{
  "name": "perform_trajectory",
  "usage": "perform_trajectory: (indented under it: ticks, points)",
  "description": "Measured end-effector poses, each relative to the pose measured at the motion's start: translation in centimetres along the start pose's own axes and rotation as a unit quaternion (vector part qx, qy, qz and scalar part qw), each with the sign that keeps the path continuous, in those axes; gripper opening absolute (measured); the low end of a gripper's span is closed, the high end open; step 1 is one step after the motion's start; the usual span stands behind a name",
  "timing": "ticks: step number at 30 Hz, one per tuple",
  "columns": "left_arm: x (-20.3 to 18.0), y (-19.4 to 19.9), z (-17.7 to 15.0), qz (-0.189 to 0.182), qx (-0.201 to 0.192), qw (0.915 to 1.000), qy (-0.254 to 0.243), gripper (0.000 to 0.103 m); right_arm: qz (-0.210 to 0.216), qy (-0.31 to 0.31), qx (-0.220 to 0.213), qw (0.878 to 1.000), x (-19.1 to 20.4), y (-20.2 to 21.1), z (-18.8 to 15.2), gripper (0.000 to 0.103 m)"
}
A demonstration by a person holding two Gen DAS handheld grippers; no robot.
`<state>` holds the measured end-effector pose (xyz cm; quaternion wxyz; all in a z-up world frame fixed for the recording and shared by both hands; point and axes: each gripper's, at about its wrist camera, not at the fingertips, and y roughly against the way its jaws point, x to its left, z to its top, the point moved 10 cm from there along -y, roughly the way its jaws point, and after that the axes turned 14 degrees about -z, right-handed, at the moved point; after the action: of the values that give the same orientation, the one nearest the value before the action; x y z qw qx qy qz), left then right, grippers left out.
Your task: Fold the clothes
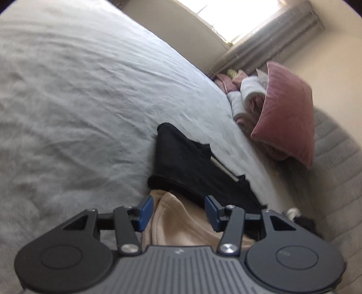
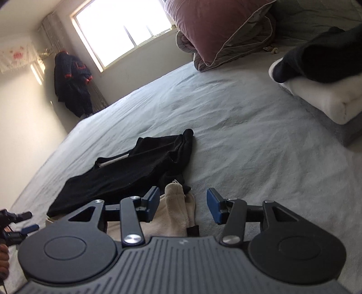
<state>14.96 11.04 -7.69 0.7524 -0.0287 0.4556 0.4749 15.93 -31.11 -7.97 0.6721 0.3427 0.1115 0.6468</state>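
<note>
**Both tools open over a black and beige pile on the bed**

Left wrist view: the left tool [image 1: 178, 211] stands with its jaws parted, the blue pads [image 1: 146, 211] pressing on nothing. A beige garment [image 1: 178, 224] lies beneath and between the jaws, though the pads do not pinch it. Just ahead of the tool, a black garment [image 1: 187, 162] overlaps the beige one's far edge and stretches away across the grey bed sheet [image 1: 74, 101]; a thin pale strip shows along its right side. Further ahead and to the right of the tool, a pink cushion [image 1: 286, 113] leans on a heap of pale and pink bedding [image 1: 246, 97]. A bright window [image 1: 230, 18] with a grey curtain [image 1: 271, 36] sits beyond.

Right wrist view: the right tool [image 2: 183, 207] is likewise open and holds nothing. The beige garment [image 2: 176, 210] lies under its left finger and in the gap between the jaws. The black garment [image 2: 135, 167] spreads ahead and to the left of the tool on the bed sheet [image 2: 248, 135]. Far ahead to the right, a folded white item [image 2: 321, 99] carries a dark garment [image 2: 321, 56] on top. A pink and grey quilt [image 2: 217, 29] is bundled straight ahead, near the window [image 2: 122, 29]. Dark clothing [image 2: 72, 86] hangs by the wall to the left. At the left edge, the left tool [image 2: 20, 222] appears with part of a hand [image 2: 4, 255].
</note>
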Motion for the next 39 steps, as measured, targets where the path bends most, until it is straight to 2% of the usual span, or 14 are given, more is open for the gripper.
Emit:
perform_trajectory:
  ticks: [2,4,5,9,11,17,21,27,30,34,37,38,39]
  points:
    - [-0.1,-0.3,-0.6,0.030,0.012,0.9985,-0.044,0.050,-0.008,0.011,0.001,1.000,0.1,-0.4,-0.3,0.049]
    - [-0.4,-0.6,-0.8,0.075,0.004,0.9916,-0.106,0.050,-0.016,0.020,0.001,1.000,0.0,-0.6,-0.6,0.047]
    - [-0.6,-0.9,-0.7,0.083,0.000,0.9884,-0.127,0.049,-0.018,0.025,0.000,1.000,0.1,-0.8,-0.6,0.044]
    - [-0.8,-1.7,-0.9,0.084,0.008,0.9847,-0.152,0.038,-0.017,0.043,-0.004,0.999,0.4,-1.0,-1.0,0.031]
    - [-0.6,-2.0,-1.3,0.091,0.018,0.9832,-0.157,0.030,-0.018,0.055,-0.008,0.998,0.9,-1.1,-1.2,0.018]
    - [-1.2,-1.8,-1.3,0.084,0.013,0.9798,-0.181,0.012,-0.029,0.090,-0.038,0.995,2.0,-0.3,-1.3,0.012]
    - [-2.7,-0.5,-0.7,0.061,-0.018,0.9805,-0.186,0.011,-0.030,0.086,-0.065,0.994,2.2,0.8,-0.6,0.010]
    - [-3.5,1.0,0.6,0.035,-0.058,0.9835,-0.168,0.011,-0.033,0.074,-0.100,0.992,2.0,1.7,0.7,0.009]
    - [-2.5,0.3,0.7,0.039,-0.050,0.9875,-0.144,0.011,-0.035,0.065,-0.096,0.993,1.7,1.2,1.0,0.009]
    - [-1.0,-1.3,0.2,0.060,-0.026,0.9894,-0.129,0.012,-0.041,0.069,-0.062,0.995,1.5,-0.7,0.0,0.010]
    - [-0.3,-1.9,-0.1,0.074,-0.009,0.9900,-0.120,0.016,-0.049,0.066,-0.049,0.995,1.1,-1.1,-0.3,0.025]
    - [-0.1,-1.8,-0.1,0.077,-0.008,0.9901,-0.117,0.023,-0.051,0.063,-0.052,0.995,1.0,-0.9,-0.1,0.034]
    - [0.0,-1.7,0.0,0.080,-0.007,0.9903,-0.114,0.032,-0.053,0.059,-0.058,0.995,0.8,-0.5,0.1,0.038]
